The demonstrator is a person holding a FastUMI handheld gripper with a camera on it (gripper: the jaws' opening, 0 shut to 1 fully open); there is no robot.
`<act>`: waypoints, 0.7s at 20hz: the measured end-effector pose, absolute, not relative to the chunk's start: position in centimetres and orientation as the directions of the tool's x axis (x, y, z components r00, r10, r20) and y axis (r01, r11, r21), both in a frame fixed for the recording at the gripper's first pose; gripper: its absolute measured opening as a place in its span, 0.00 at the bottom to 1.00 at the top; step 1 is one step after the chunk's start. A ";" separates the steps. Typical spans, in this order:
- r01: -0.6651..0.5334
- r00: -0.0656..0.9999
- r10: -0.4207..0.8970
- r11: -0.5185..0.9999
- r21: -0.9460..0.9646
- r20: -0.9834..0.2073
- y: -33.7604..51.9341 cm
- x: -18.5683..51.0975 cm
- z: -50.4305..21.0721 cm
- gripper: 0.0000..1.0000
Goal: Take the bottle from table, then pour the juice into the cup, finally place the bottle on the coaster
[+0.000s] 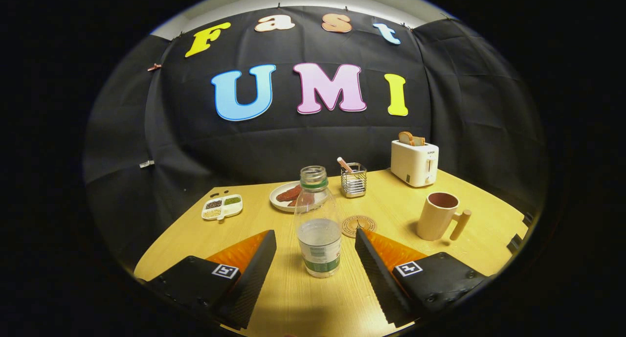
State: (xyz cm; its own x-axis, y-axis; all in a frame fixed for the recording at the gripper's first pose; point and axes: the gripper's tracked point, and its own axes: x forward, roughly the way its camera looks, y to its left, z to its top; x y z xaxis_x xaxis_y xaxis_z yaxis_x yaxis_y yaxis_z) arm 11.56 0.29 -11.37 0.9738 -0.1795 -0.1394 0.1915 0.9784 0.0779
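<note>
We hold the gripper (pixel 315 239) wide open, gripping nothing; the uncapped plastic bottle (pixel 318 222) stands between its 2 fingers at 12 o'clock. We should advance level, then close at the label, mindful of the cup (pixel 437 215) at 2 o'clock

No legible word or number on table objects.
Toaster (pixel 414 163), 2 o'clock of bottle (pixel 319 244): small dark brand mark on upper front, too small to read.
Bottle: label with fine print and barcode-like stripes, illegible.
Coaster (pixel 361 224), 1 o'clock of bottle: ringed engraving, characters indistinct.
Gripper (pixel 314 233): one square black-and-white fiducial marker on each finger; fingers spread wide, bottle between, untouched.
</note>
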 end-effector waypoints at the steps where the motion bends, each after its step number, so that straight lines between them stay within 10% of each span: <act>1: 0.201 0.972 -0.189 0.977 0.074 -0.143 0.2 12.1 -11.7 0.99; 14: 0.285 0.947 -0.274 0.958 0.042 -0.167 -1.1 16.8 -15.1 0.99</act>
State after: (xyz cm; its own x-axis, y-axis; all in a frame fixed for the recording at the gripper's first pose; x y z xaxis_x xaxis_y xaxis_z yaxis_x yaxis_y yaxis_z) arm 16.76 -1.14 -15.10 0.9471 -0.2741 -0.1667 0.2845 0.9578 0.0415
